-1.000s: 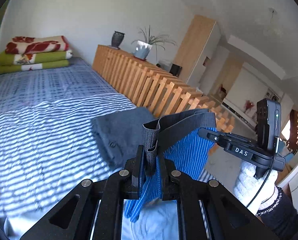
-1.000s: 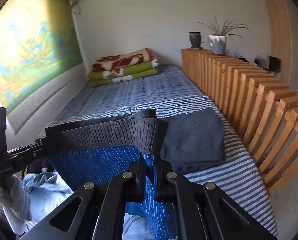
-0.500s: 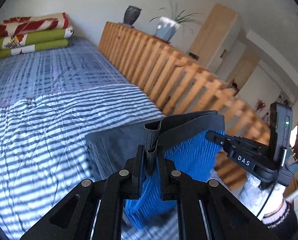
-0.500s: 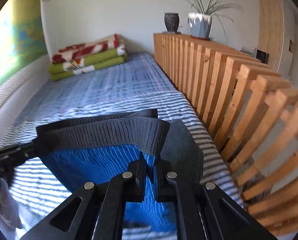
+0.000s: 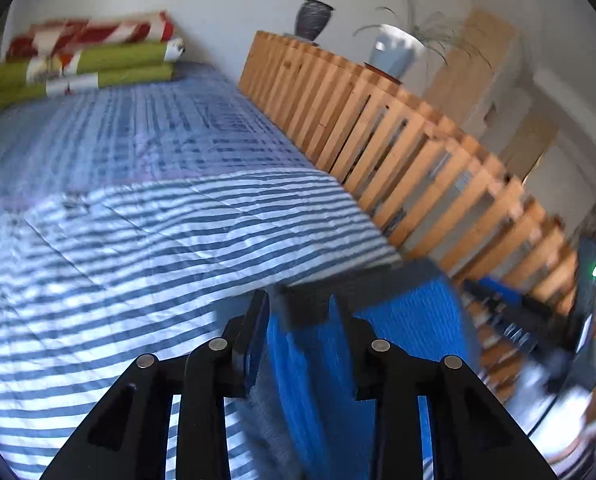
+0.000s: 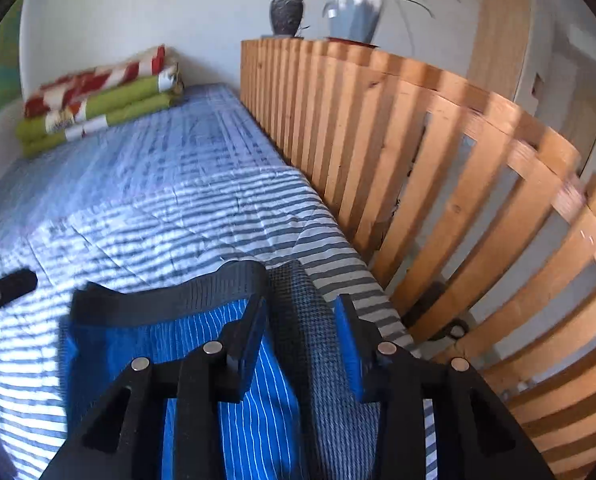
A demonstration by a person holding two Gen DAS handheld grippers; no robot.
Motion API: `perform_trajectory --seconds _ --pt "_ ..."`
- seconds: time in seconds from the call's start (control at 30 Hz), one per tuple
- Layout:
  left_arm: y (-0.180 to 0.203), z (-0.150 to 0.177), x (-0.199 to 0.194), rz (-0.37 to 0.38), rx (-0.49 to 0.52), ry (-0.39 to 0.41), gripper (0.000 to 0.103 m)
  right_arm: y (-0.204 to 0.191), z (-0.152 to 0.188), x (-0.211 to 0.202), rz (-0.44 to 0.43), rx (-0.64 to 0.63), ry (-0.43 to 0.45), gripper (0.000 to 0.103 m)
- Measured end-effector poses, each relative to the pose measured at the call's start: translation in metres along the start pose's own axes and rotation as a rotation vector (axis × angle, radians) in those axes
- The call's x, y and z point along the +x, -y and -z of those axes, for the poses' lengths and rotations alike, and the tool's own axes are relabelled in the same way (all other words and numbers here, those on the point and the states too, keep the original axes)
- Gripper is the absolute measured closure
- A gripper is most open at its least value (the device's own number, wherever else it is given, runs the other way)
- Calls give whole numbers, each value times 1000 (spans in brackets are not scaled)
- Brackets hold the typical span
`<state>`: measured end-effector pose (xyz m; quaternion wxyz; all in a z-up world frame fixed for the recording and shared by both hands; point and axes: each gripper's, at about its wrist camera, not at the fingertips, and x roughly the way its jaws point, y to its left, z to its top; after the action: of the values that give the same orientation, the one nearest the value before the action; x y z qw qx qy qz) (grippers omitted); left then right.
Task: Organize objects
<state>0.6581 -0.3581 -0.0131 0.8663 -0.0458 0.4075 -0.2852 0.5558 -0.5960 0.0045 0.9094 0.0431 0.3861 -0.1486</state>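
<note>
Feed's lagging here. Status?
Both grippers, left and right, just opened. Blue shorts released onto grey garment on bed. Nothing blocking.

The blue pinstriped shorts (image 6: 254, 412) — bright blue with thin white lines and a wide dark grey elastic waistband (image 6: 170, 296) — lie on top of a folded dark grey garment (image 6: 310, 344). That stack sits on the striped bed near its slatted wooden side — the waistband faces the folded blankets.
</note>
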Motion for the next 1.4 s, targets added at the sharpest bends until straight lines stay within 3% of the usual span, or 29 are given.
perform_trajectory --seconds 0.07,0.3,0.47,0.6,0.73,0.83,0.97,1.03,1.13,1.2,1.3,1.4 --pt "2 9 -15 19 23 -26 69 7 8 -18 -13 -2 11 71" --pt "22 57 -147 -10 99 -1 69 23 39 -114 -159 31 17 70" --pt "15 109 -261 -40 111 51 52 12 84 -198 -238 -24 5 70" --pt "-11 171 -358 -69 74 77 48 -1 135 -241 -279 -39 -36 70" --pt "-56 254 -454 -129 -1 88 40 -12 202 -276 -332 -59 -81 70" --pt "-89 315 -510 -224 -49 78 40 -18 250 -293 -316 -74 -108 70" --pt "-130 391 -568 -295 -148 83 40 -16 295 -310 -334 -34 -145 70" --pt "-148 431 -583 -303 -209 61 40 -11 311 -316 -346 -4 -163 70" --pt "-154 476 -584 -358 -211 40 40 -5 329 -316 -318 44 -174 70" --pt "-153 504 -571 -327 -228 4 40 -4 338 -313 -297 77 -183 70" --pt "-146 523 -545 -296 -225 -23 40 -12 347 -310 -225 32 -172 70" --pt "-124 526 -511 -295 -145 -57 38 -17 355 -301 -212 20 -202 70"
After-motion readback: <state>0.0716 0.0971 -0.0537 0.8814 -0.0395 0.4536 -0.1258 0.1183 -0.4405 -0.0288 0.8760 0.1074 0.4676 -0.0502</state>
